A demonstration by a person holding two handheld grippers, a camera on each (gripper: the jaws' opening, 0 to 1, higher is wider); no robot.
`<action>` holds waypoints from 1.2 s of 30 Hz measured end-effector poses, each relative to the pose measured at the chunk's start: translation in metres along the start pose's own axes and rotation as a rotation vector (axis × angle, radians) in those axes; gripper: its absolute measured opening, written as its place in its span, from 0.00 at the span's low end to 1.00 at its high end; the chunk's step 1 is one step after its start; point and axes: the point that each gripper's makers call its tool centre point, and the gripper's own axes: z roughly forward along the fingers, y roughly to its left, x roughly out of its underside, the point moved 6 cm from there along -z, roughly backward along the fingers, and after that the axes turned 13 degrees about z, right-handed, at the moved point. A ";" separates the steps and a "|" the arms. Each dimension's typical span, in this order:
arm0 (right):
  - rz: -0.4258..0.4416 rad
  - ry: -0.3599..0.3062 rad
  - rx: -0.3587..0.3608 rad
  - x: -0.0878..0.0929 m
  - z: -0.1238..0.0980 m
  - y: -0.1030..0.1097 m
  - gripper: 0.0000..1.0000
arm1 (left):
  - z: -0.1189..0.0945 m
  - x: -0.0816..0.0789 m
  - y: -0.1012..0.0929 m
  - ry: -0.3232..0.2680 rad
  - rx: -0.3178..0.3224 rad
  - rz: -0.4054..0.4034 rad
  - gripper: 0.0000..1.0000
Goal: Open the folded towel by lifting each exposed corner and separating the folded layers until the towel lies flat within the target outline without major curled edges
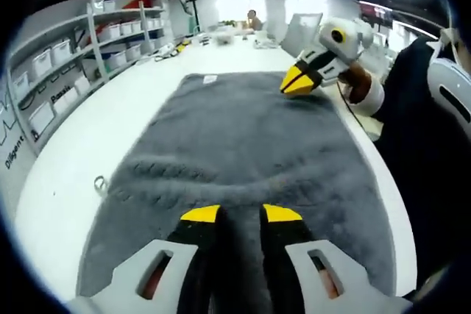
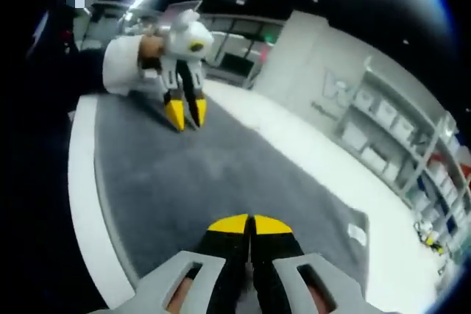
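Fingers of the left gripper (image 1: 241, 215) stand slightly parted, yellow tips on either side of a raised fold of the grey towel (image 1: 235, 145) at its near edge; whether they actually pinch the cloth cannot be told. Fingers of the right gripper (image 2: 249, 223) are pressed together, tips touching, at the towel's (image 2: 213, 174) edge; whether cloth lies between them cannot be told. Seen from the left gripper view, the right gripper (image 1: 298, 82) sits at the towel's far right corner, held by a hand (image 1: 359, 84) in a white cuff. The towel lies spread on the white table (image 1: 66, 174), mostly flat, with a ripple near the left gripper and a small label (image 2: 356, 234) at one corner. Shelves (image 1: 70, 64) with bins stand beyond the table's left edge.
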 end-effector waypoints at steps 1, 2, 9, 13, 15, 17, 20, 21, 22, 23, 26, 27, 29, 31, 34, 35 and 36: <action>0.003 0.002 -0.013 -0.001 0.003 0.002 0.00 | -0.003 0.002 -0.001 -0.003 -0.005 -0.001 0.23; 0.006 0.003 -0.020 -0.001 0.005 0.003 0.00 | -0.005 0.003 -0.002 -0.003 -0.012 -0.001 0.23; 0.005 0.050 -0.078 0.002 0.032 0.015 0.00 | -0.013 0.017 -0.012 0.044 -0.028 -0.002 0.19; -0.017 0.085 -0.112 0.007 0.041 0.022 0.00 | -0.014 0.022 -0.015 0.058 -0.036 -0.083 0.14; -0.014 0.085 -0.122 0.005 0.043 0.022 0.00 | -0.014 0.023 -0.016 0.045 -0.047 -0.086 0.13; -0.011 0.098 -0.127 0.003 0.044 0.022 0.00 | -0.015 0.024 -0.018 0.035 -0.057 -0.111 0.13; -0.029 0.122 -0.137 0.000 0.043 0.020 0.00 | -0.018 0.026 -0.019 0.027 -0.068 -0.138 0.13; -0.030 0.122 -0.139 -0.001 0.043 0.020 0.00 | -0.019 0.027 -0.020 0.027 -0.074 -0.135 0.14; -0.018 0.100 -0.145 -0.005 0.042 0.020 0.00 | -0.022 0.027 -0.019 0.020 -0.095 -0.104 0.16; -0.008 0.086 -0.147 -0.010 0.041 0.020 0.00 | -0.025 0.026 -0.016 0.009 -0.137 -0.081 0.17; -0.011 0.057 -0.146 -0.023 0.044 0.021 0.00 | -0.037 0.026 -0.012 -0.022 -0.214 -0.120 0.20; -0.017 0.051 -0.155 -0.026 0.045 0.024 0.02 | -0.041 0.026 -0.011 -0.040 -0.228 -0.139 0.22; -0.036 0.042 -0.196 -0.032 0.050 0.033 0.03 | -0.045 0.029 -0.017 -0.029 -0.242 -0.155 0.24; -0.054 0.040 -0.212 -0.035 0.055 0.038 0.03 | -0.052 0.040 -0.021 0.015 -0.283 -0.164 0.26; -0.075 0.041 -0.205 -0.036 0.064 0.040 0.07 | -0.063 0.052 -0.028 0.030 -0.349 -0.194 0.31; -0.062 0.043 -0.208 -0.036 0.066 0.041 0.08 | -0.067 0.054 -0.030 0.022 -0.367 -0.217 0.32; -0.038 0.044 -0.212 -0.036 0.068 0.043 0.09 | -0.071 0.057 -0.033 0.012 -0.384 -0.242 0.33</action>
